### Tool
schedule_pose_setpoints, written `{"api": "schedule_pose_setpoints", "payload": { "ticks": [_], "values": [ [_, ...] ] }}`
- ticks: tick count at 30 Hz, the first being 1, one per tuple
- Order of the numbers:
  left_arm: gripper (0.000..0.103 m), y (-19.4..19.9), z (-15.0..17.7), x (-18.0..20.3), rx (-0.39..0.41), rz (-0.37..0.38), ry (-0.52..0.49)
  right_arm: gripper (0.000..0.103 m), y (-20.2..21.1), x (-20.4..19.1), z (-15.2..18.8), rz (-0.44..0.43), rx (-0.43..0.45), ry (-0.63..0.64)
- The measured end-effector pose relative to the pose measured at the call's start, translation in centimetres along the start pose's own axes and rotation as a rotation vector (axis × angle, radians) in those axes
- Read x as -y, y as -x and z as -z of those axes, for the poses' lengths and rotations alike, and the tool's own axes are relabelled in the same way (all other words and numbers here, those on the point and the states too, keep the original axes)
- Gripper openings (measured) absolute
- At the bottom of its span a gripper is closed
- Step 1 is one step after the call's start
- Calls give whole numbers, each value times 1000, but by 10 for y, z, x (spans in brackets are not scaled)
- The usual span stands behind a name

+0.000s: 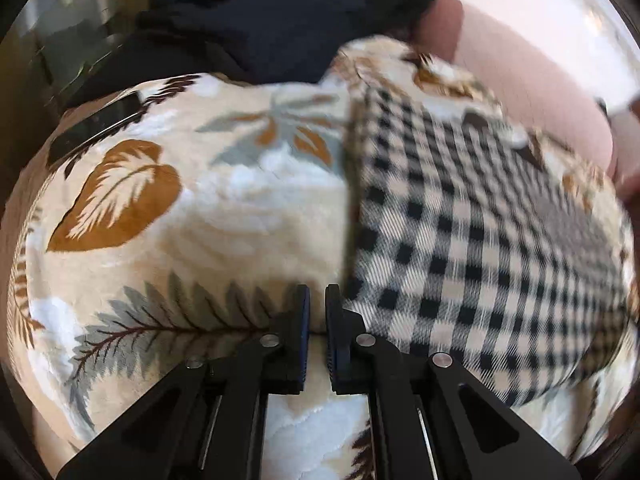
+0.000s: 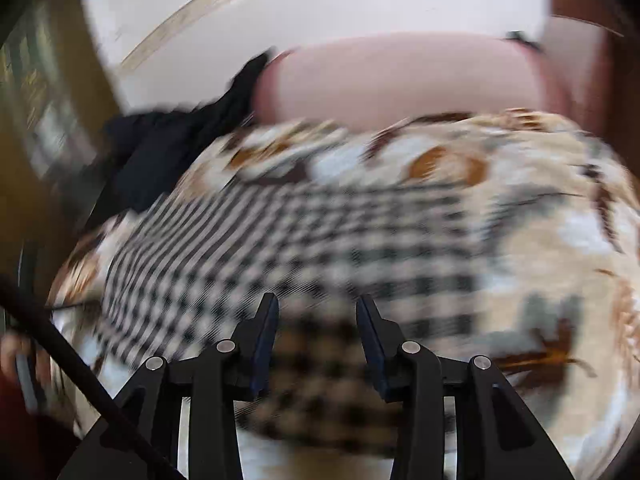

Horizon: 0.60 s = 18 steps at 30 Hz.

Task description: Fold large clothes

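Note:
A black-and-cream checked garment (image 1: pixel 460 220) lies flat on a leaf-print blanket (image 1: pixel 180 208), with a straight left edge. My left gripper (image 1: pixel 318 300) points down just left of that garment's near corner. Its jaws are shut with only a sliver of blanket showing between them, and no checked cloth is in them. In the blurred right wrist view the checked garment (image 2: pixel 300 240) spreads under my right gripper (image 2: pixel 317 308). That gripper is open, its fingers wide apart over the cloth and gripping nothing.
A dark navy pile of clothes (image 1: pixel 248 28) sits at the blanket's far edge, also seen as a dark pile (image 2: pixel 160 152) at left. A pink cushion (image 2: pixel 400 80) lies beyond the blanket (image 2: pixel 560 220). A black rod (image 2: pixel 60 340) crosses the lower left.

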<state>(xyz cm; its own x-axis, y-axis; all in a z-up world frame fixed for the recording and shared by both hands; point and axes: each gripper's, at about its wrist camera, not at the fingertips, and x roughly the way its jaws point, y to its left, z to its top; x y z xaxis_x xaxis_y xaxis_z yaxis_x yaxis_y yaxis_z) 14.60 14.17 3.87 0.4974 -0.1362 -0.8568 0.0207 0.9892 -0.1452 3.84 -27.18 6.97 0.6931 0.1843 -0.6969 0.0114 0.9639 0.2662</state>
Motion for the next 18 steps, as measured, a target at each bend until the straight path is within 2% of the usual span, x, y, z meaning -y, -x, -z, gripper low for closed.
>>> {"api": "schedule_pose_setpoints", "payload": {
  "ticks": [1,2,4,5,9,11,14,18],
  "values": [
    [14,0,-1,-4,5,13,18,44,-12,-9,5,-12,-35,15],
    [27,0,-2,-7,7,26,33,44,-24,-13,9,-19,-76,24],
    [45,-1,-4,-11,6,57,61,45,-55,-15,20,-1,-184,31],
    [45,-2,-4,-12,6,69,74,45,-67,-14,24,15,-232,35],
    [47,-7,-12,-9,-6,115,118,49,-66,-19,22,38,-211,67],
    [52,-9,-18,-6,1,113,121,49,-55,-31,27,82,-158,107],
    [57,-17,-30,5,-14,128,84,51,-40,-61,38,151,-85,245],
    [57,-35,-45,20,-61,168,23,52,-31,-109,54,84,-56,344]
  ]
}}
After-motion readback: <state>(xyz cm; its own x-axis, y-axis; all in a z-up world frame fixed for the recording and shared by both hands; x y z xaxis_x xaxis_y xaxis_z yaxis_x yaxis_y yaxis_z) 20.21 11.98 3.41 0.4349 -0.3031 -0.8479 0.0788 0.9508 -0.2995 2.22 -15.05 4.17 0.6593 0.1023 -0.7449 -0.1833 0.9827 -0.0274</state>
